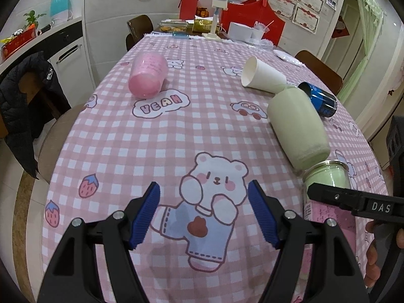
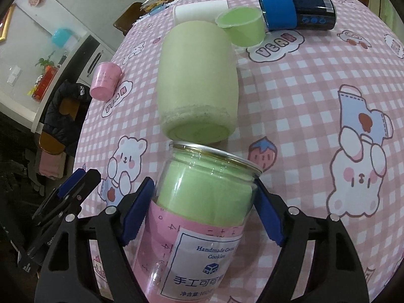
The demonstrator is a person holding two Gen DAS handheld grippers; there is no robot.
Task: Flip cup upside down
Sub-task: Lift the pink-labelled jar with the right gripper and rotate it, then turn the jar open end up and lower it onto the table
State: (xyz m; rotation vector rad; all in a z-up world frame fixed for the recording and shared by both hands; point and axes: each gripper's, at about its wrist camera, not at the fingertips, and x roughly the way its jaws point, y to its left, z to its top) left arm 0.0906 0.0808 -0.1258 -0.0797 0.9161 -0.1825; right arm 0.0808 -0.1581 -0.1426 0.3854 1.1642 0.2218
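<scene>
My right gripper is shut on a clear plastic jar with a pink label and a green cup inside; its metal-rimmed end points away from me. The jar also shows in the left wrist view, with the right gripper's finger across it. My left gripper is open and empty above the bear print on the tablecloth. A pale green cup lies on its side just beyond the jar, also seen in the left wrist view.
On the pink checked tablecloth lie a pink cup, a white paper cup, a blue and black can and a small green cup. Boxes and clutter stand at the table's far end. A chair with a black jacket is at the left.
</scene>
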